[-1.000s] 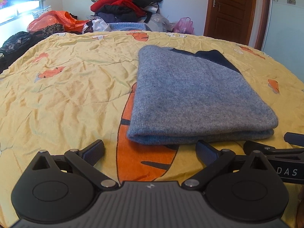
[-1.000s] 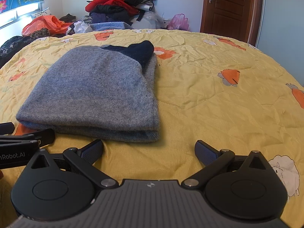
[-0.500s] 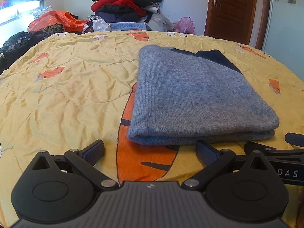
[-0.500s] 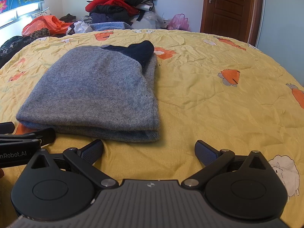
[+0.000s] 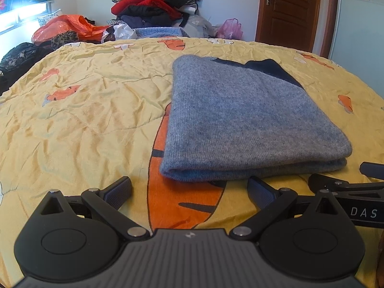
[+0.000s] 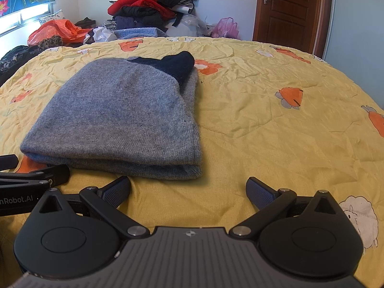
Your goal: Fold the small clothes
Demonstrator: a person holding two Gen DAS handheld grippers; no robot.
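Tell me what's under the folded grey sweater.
The sweater lies on the yellow quilt, partly covering an orange carrot print. A dark blue part pokes out behind; anything between its layers is hidden.

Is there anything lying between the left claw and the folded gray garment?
Nothing visible. Only bare yellow quilt separates the open left claw from the gray garment, whose folded edge lies just ahead.

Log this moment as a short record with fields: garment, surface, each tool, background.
garment: grey knitted garment with dark navy part, folded flat, layered edge facing the cameras
surface: yellow quilted bedspread with orange carrot print
left tool: open, empty, just short of the garment's near edge
right tool: open, empty, near the garment's right corner
background: heap of red and black clothes; brown wooden door, shut
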